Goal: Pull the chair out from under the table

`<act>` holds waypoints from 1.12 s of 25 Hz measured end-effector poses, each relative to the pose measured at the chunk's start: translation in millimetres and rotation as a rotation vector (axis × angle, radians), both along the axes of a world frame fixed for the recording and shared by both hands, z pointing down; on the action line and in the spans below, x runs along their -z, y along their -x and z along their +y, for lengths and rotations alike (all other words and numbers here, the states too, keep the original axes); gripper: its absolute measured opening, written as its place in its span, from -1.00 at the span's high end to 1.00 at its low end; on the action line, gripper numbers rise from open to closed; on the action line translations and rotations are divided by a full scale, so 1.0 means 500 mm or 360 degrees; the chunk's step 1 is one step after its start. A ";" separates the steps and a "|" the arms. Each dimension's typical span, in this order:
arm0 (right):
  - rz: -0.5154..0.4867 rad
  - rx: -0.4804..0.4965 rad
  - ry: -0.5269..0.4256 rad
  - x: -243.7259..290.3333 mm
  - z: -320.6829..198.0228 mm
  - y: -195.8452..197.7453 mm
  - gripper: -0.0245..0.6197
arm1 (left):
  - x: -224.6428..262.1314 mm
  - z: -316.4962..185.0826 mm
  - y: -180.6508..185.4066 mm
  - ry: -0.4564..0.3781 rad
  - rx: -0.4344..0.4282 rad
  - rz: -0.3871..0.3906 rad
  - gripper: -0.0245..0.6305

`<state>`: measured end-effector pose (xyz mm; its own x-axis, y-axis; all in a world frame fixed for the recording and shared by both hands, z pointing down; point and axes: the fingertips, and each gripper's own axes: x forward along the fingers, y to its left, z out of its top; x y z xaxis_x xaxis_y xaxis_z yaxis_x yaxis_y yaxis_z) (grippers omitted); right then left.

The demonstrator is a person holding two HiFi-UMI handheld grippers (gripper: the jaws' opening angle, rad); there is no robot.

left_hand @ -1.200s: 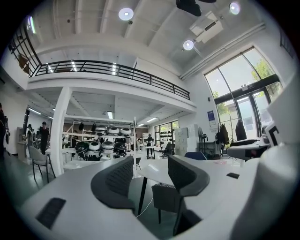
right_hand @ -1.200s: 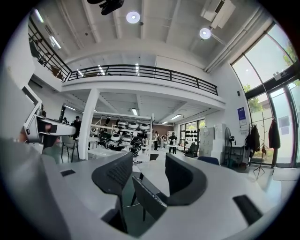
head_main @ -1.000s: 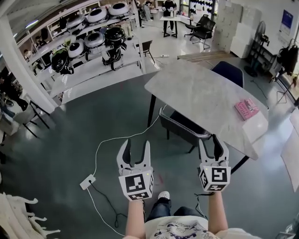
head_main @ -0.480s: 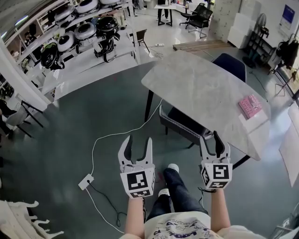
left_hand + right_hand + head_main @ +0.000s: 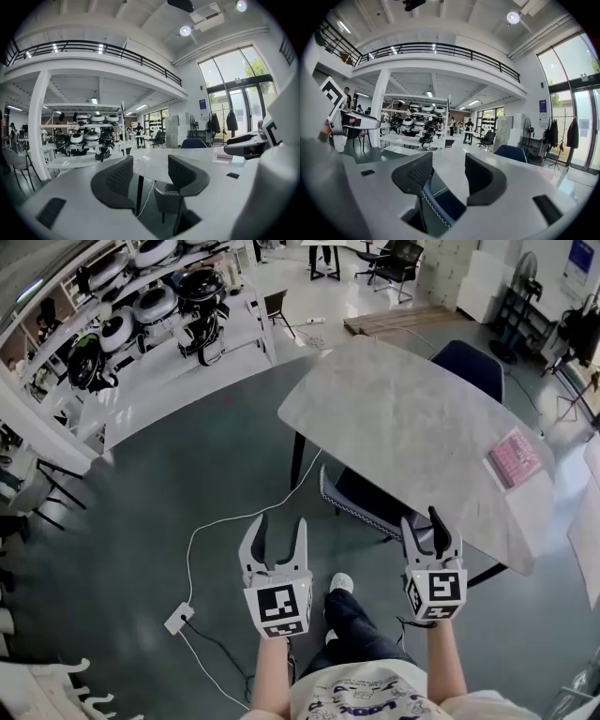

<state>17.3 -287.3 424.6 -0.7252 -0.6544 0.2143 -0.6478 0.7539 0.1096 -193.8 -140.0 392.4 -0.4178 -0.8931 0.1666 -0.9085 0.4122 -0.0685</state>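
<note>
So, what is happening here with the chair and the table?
A person holds a tool in each hand and faces the chair, which is tucked under the table. The left tool and right tool are both open and hold nothing. The right tool is close to the chair's back; the chair is not gripped yet.

Pink flat item (image 5: 517, 457) ahead to my right, white cable (image 5: 225, 521) trailing over grey floor (image 5: 141, 493) to power strip (image 5: 178, 618) at my left, racks of black-and-white round units (image 5: 150, 310) beyond, second blue chair (image 5: 469, 365) farther off.
</note>
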 end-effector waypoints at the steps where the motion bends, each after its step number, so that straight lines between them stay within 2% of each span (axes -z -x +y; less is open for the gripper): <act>1: 0.0000 -0.0007 0.0006 -0.003 -0.021 0.013 0.22 | -0.002 -0.024 0.013 0.0006 -0.0009 -0.0002 0.16; 8: 0.0022 -0.0047 0.0032 -0.027 -0.151 0.083 0.22 | -0.020 -0.193 0.089 0.0039 -0.0082 -0.0003 0.16; 15: 0.0106 -0.0049 0.0051 -0.053 -0.243 0.100 0.22 | -0.040 -0.336 0.100 0.0091 -0.0217 -0.0009 0.16; 24: 0.0226 -0.0091 0.0117 -0.116 -0.244 0.094 0.21 | -0.121 -0.420 0.072 0.0228 -0.0498 0.0002 0.16; 28: 0.0322 -0.0164 0.0222 -0.146 -0.215 0.082 0.21 | -0.153 -0.444 0.053 0.0300 -0.0671 -0.0015 0.16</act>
